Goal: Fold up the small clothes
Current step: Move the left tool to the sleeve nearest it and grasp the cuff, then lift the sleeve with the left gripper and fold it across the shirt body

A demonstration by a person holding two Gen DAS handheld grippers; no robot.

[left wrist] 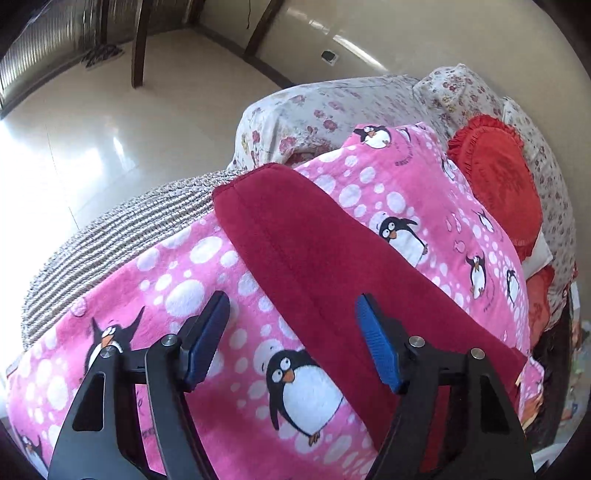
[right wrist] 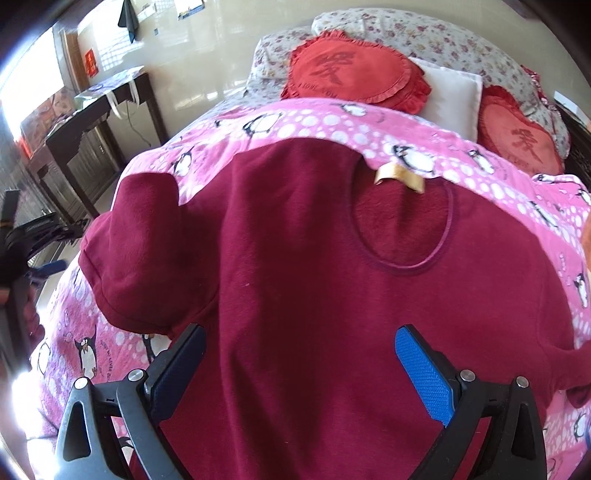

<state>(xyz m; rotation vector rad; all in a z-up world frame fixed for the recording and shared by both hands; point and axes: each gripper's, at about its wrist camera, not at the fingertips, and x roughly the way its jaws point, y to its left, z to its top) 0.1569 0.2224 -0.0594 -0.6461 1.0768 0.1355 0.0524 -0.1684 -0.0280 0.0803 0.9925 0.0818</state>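
Note:
A maroon long-sleeved top (right wrist: 314, 295) lies flat on a pink penguin blanket (right wrist: 332, 122), its round neckline and tan label (right wrist: 399, 177) towards the pillows. One sleeve (right wrist: 140, 240) lies out to the left. My right gripper (right wrist: 301, 332) hovers open over the body of the top, with its blue pads (right wrist: 421, 373) wide apart and clear of the cloth. In the left wrist view a maroon sleeve (left wrist: 314, 251) runs diagonally across the blanket (left wrist: 221, 406). My left gripper (left wrist: 291, 308) is open above the sleeve's edge, gripping nothing.
Red heart cushions (right wrist: 354, 74), a white pillow (right wrist: 450, 96) and floral pillows (right wrist: 424, 33) lie beyond the top. A dark wooden table (right wrist: 92, 125) stands left of the bed. A grey striped cover (left wrist: 122, 229) edges the blanket above a glossy floor (left wrist: 110, 122).

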